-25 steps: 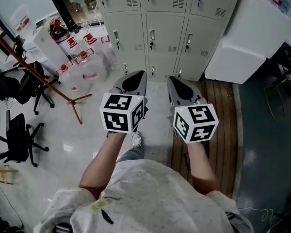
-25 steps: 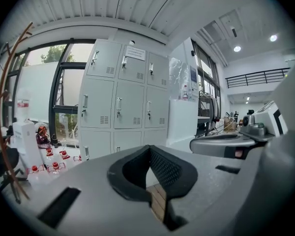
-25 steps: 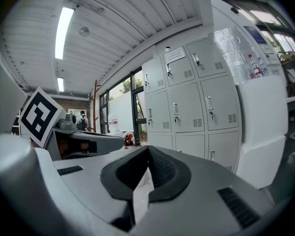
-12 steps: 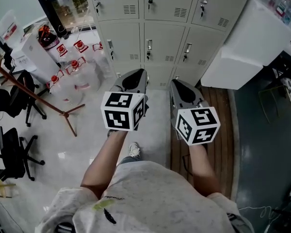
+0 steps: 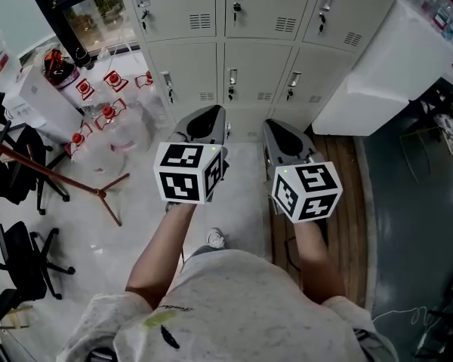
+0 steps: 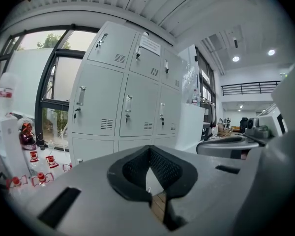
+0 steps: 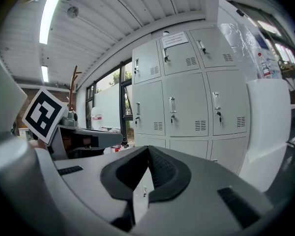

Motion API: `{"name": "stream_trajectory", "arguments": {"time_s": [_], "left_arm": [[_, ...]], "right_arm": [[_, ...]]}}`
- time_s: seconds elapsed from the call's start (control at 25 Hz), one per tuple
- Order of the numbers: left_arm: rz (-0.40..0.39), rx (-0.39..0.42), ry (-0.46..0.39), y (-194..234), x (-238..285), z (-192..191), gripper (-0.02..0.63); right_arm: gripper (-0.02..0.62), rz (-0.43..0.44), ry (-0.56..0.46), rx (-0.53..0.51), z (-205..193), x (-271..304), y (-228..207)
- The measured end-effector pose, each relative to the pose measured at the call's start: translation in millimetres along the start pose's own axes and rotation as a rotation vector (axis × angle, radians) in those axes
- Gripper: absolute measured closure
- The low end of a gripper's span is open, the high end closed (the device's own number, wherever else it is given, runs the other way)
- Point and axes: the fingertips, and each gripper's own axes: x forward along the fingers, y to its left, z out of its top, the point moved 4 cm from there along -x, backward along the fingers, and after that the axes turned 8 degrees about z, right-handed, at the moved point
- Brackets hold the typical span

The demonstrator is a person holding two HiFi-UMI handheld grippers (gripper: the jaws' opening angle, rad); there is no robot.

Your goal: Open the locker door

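A bank of pale grey lockers [image 5: 234, 44] stands ahead, its doors all closed, each with a small handle and lock [image 5: 232, 81]. I hold both grippers side by side in front of me, pointing at the lower doors and still some way short of them. My left gripper [image 5: 214, 113] is shut with nothing in it. My right gripper [image 5: 270, 125] is also shut and empty. In the left gripper view the lockers [image 6: 128, 107] rise beyond the closed tips [image 6: 150, 149]. In the right gripper view the lockers [image 7: 187, 102] fill the middle above the closed tips [image 7: 148, 149].
A big white box [image 5: 385, 66] stands right of the lockers. Left of them lie clear water jugs with red caps [image 5: 106, 115], a wooden stand's legs [image 5: 98, 191] and black office chairs [image 5: 23, 255]. A wooden floor strip [image 5: 355, 202] runs along the right.
The lockers have come closer and lower in the head view as the person steps forward. Both grippers keep the same pose and stay shut.
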Motion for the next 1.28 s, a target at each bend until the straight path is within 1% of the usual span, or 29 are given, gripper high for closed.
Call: {"name": "stream_trajectory", "arguments": {"time_s": [0.2, 0.4, 0.76, 1.0, 1.28], "left_arm": [[-0.014, 0.010, 0.014, 29, 14, 2, 0.601], [-0.021, 0.007, 0.010, 56, 23, 6, 0.601], [-0.023, 0.022, -0.004, 79, 41, 13, 0.601], [-0.009, 0.042, -0.008, 87, 64, 20, 0.601], [0.023, 0.066, 0.003, 91, 111, 30, 0.603]], "right_arm": [[0.592, -0.019, 0.012, 0.008, 4, 31, 4], [0.592, -0.030, 0.021, 0.004, 6, 56, 11], [0.592, -0.030, 0.001, -0.025, 17, 86, 11], [0.592, -0.027, -0.022, -0.027, 24, 105, -11], [0.592, 0.000, -0.058, -0.025, 41, 138, -57]]}}
